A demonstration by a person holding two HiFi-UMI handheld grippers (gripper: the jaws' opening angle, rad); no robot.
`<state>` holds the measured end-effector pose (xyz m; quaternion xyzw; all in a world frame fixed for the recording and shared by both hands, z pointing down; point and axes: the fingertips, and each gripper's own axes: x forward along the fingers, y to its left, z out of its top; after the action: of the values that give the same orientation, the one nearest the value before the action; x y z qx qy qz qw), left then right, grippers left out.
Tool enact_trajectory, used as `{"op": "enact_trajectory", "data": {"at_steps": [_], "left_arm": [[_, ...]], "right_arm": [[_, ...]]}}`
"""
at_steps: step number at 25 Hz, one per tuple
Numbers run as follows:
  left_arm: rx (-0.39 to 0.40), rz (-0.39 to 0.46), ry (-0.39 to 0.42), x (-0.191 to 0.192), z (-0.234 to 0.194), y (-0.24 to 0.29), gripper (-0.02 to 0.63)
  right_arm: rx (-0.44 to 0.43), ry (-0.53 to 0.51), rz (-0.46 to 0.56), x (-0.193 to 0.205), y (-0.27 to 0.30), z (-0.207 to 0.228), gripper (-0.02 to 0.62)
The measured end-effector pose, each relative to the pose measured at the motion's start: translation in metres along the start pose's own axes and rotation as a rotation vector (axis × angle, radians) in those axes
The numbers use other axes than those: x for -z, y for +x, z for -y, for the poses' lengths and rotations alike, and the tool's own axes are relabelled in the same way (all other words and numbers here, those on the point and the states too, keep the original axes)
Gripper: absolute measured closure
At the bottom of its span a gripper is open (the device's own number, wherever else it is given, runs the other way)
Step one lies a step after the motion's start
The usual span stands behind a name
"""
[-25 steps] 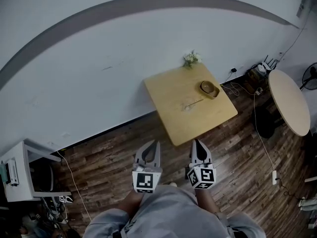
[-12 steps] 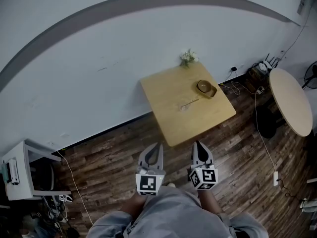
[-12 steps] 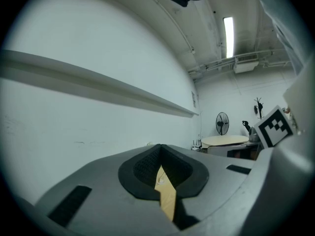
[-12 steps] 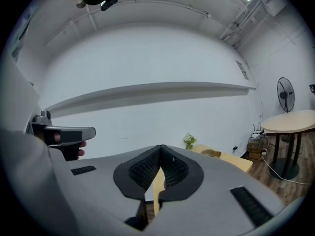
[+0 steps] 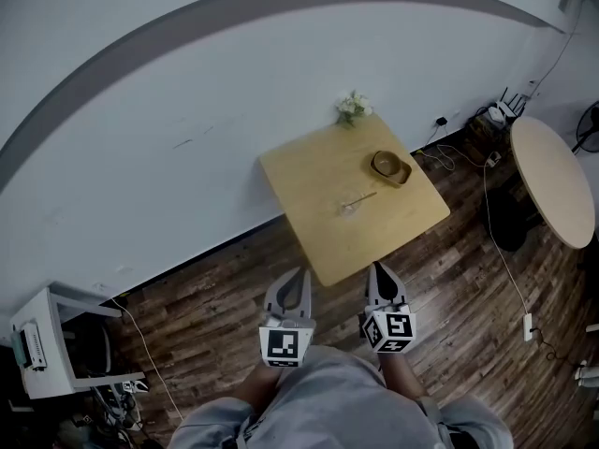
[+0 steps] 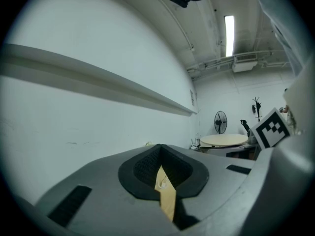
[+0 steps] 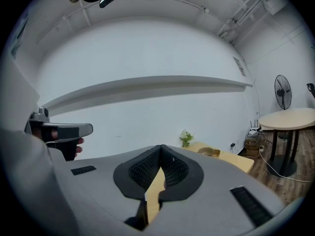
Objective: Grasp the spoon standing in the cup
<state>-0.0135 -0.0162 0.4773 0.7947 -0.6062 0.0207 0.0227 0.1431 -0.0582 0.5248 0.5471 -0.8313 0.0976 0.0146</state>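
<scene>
A square wooden table (image 5: 328, 171) stands against the white wall, well ahead of me. A brown cup (image 5: 391, 166) sits near its right side. A thin spoon (image 5: 357, 201) lies flat on the tabletop to the cup's left, not in the cup. My left gripper (image 5: 299, 276) and right gripper (image 5: 376, 269) are held close to my body over the wood floor, short of the table's near corner. Both are shut with nothing between the pads. The right gripper view shows the cup (image 7: 209, 152) far beyond the shut right gripper (image 7: 160, 154).
A small potted plant (image 5: 353, 108) stands at the table's far corner. A round table (image 5: 552, 190) is to the right, with cables and a router (image 5: 496, 115) on the floor by the wall. A white shelf unit (image 5: 42, 344) stands at the far left.
The table has drifted a little left and the grippers a little lower in the head view. Both grippers stay shut and side by side.
</scene>
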Motion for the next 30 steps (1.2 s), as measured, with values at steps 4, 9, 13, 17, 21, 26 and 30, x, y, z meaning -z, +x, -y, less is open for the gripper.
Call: {"op": "enact_trajectory", "data": {"at_steps": [4,9,13,17,21,26,30], "left_arm": [[0.023,0.005,0.002,-0.005,-0.021,0.021,0.604],[0.052,0.014,-0.003,-0.01,-0.046,0.042,0.604],[0.079,0.012,-0.018,-0.009,-0.06,0.054,0.604],[0.102,0.007,-0.028,-0.006,-0.073,0.065,0.604],[0.131,0.001,-0.039,-0.005,-0.083,0.073,0.604],[0.165,-0.016,-0.023,0.003,-0.097,0.088,0.604],[0.179,-0.023,-0.03,0.005,-0.099,0.103,0.604]], "right_arm": [[0.036,0.007,0.002,-0.005,0.024,0.0,0.597],[0.076,0.02,0.001,-0.007,0.048,-0.003,0.597],[0.11,0.023,-0.014,-0.004,0.061,-0.006,0.597],[0.137,0.02,-0.016,-0.006,0.075,-0.009,0.597],[0.171,0.029,-0.022,-0.003,0.086,-0.01,0.597],[0.206,0.043,-0.023,0.003,0.101,-0.01,0.597],[0.225,0.052,-0.039,0.009,0.108,-0.002,0.597]]}}
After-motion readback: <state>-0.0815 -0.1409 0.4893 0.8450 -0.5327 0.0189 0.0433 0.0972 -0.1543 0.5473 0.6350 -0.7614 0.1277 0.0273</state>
